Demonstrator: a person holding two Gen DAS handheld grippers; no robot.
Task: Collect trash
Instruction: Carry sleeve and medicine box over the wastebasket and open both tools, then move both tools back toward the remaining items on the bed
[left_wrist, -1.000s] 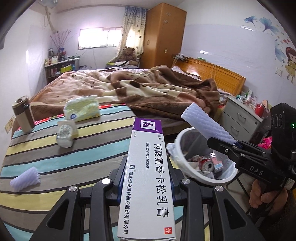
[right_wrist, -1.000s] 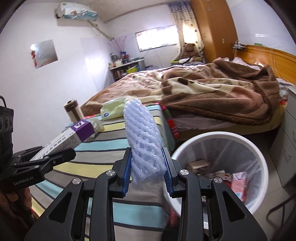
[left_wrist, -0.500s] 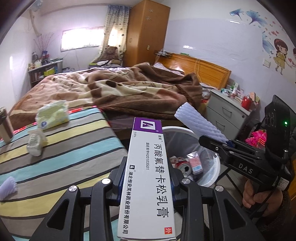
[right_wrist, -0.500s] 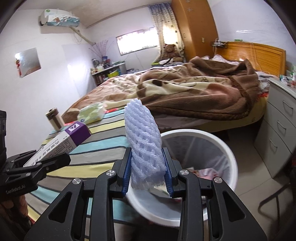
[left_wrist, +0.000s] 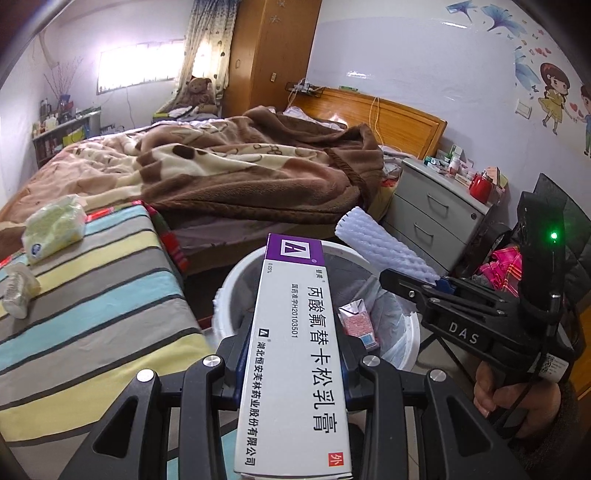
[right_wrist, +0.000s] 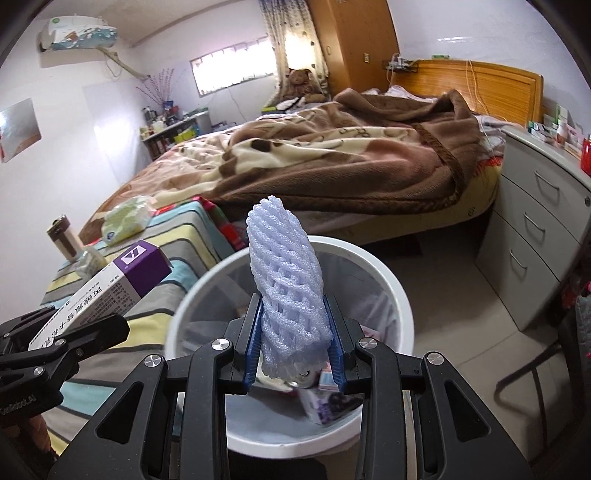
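A white round trash bin (right_wrist: 399, 295) stands on the pale floor of a bedroom, right beside a tabletop (left_wrist: 92, 295) with a soft striped cloth. Behind the bin is a bed with a fuzzy brown blanket (left_wrist: 240, 173). The left claw (left_wrist: 291, 363) is squeezed tight on a long cardboard medicine box (left_wrist: 295, 369) (white with a purple end), held over the bin. The right claw (right_wrist: 295, 354) pinches a bumpy foam net sleeve (right_wrist: 286, 273) above the bin too.
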